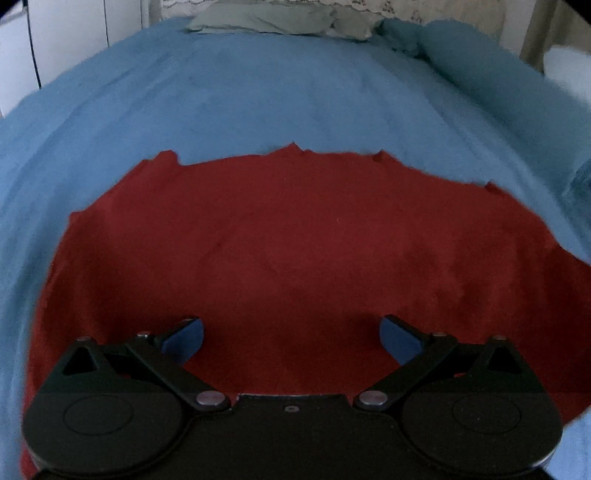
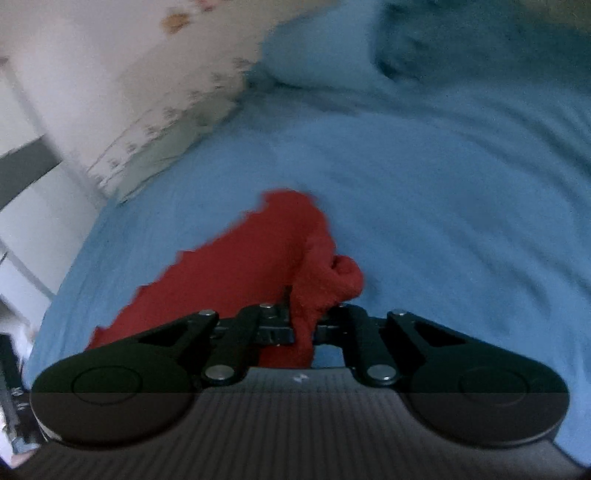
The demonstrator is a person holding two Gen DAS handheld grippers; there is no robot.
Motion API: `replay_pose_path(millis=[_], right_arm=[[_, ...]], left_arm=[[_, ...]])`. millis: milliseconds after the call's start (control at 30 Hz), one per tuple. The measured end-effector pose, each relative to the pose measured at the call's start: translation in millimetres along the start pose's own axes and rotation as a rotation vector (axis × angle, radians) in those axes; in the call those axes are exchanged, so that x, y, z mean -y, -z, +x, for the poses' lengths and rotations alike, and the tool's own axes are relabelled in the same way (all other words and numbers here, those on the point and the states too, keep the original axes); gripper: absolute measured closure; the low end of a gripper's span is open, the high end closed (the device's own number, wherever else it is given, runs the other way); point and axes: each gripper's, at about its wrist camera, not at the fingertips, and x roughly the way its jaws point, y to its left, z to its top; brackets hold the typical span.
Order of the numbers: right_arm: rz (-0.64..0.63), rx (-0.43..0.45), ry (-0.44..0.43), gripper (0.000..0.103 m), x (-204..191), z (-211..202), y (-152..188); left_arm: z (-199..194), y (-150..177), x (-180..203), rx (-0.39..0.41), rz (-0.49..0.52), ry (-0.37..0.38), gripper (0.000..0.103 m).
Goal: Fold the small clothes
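A red cloth lies spread on the blue bedcover. My left gripper is open just above the cloth's near part, its blue-padded fingers wide apart and empty. In the right wrist view my right gripper is shut on a bunched edge of the red cloth, which rises in a fold between the jaws and trails away to the left over the bedcover.
Grey-green pillows lie at the head of the bed. A rolled blue blanket sits at the far right. A flowered sheet edge and a white wall are at the bed's left side in the right wrist view.
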Motion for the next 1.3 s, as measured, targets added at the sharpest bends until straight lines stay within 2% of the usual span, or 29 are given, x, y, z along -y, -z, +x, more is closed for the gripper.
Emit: replay_pose_path(millis=[100, 167, 233, 333, 400, 433, 500, 567, 633, 700, 767, 800, 867, 900, 967, 1067, 1200, 1300], right_arm=[[-0.113, 0.032, -0.077, 0.081, -57.5, -11.4, -16.3], [-0.212, 0.046, -0.165, 0.081, -108.8, -17.2, -18.3], [-0.315, 0.03, -0.266, 0.081, -156.8, -18.9, -8.5], [-0.43, -0.041, -0.453, 0.081, -211.0, -13.7, 25.7], [-0.534, -0.141, -0.563, 0.082, -241.6, -0.1, 63.3], [-0.585, -0.217, -0.586, 0.082, -255.7, 13.1, 86.1], [-0.671, -0.3, -0.579, 0.082, -271.4, 31.3, 123.7], [-0.749, -0.363, -0.521, 0.082, -278.9, 47.8, 155.6], [-0.759, -0.389, -0.483, 0.081, -279.5, 54.8, 169.5], [-0.768, -0.384, -0.488, 0.074, -281.2, 52.7, 170.3], [-0.775, -0.392, -0.517, 0.031, -283.3, 43.9, 164.9], [-0.771, -0.371, -0.543, 0.027, -280.8, 32.7, 158.8], [-0.752, -0.258, -0.589, 0.016, -265.0, 1.8, 145.0], [-0.742, -0.203, -0.583, 0.014, -255.8, -10.6, 137.2], [-0.756, -0.094, -0.508, 0.013, -231.1, -32.6, 130.0], [-0.84, -0.025, -0.369, 0.014, -195.3, -45.8, 136.3], [-0.941, -0.09, -0.23, 0.018, -159.6, -34.0, 155.5], [-0.906, -0.136, -0.177, 0.03, -140.4, -16.9, 159.2]], left_arm=[[-38.0, 7.0, -33.1, 0.044, -0.038, 0.001, 0.0], [-67.9, 19.3, -66.6, 0.057, -0.087, 0.0, 0.0], [-91.8, 35.4, -97.3, 0.067, -0.11, 0.037, 0.0], [-116.8, 62.0, -137.2, 0.06, -0.123, -0.018, 0.0], [-124.8, 77.6, -157.9, 0.057, -0.119, -0.059, 0.0], [-125.8, 83.7, -167.1, 0.049, -0.122, -0.077, 0.0], [-126.1, 95.1, -182.7, 0.025, -0.139, -0.095, 0.0], [-126.8, 105.3, -195.5, 0.011, -0.165, -0.084, 0.001], [-128.1, 111.0, -202.8, 0.004, -0.187, -0.071, 0.001], [-130.3, 112.6, -208.0, 0.002, -0.202, -0.059, 0.0], [-136.7, 114.9, -209.3, 0.015, -0.211, -0.044, 0.0], [-139.1, 116.7, -209.4, 0.023, -0.213, -0.037, 0.0], [-142.0, 114.8, -206.4, 0.042, -0.212, -0.021, 0.0], [-141.3, 111.3, -208.7, 0.051, -0.213, -0.009, 0.0], [-142.8, 108.6, -206.6, 0.069, -0.22, 0.0, 0.0], [-138.4, 104.5, -202.3, 0.064, -0.228, 0.01, 0.0], [-135.0, 98.3, -192.3, 0.06, -0.223, 0.011, 0.0], [-132.2, 95.5, -182.7, 0.059, -0.204, -0.001, 0.0]])
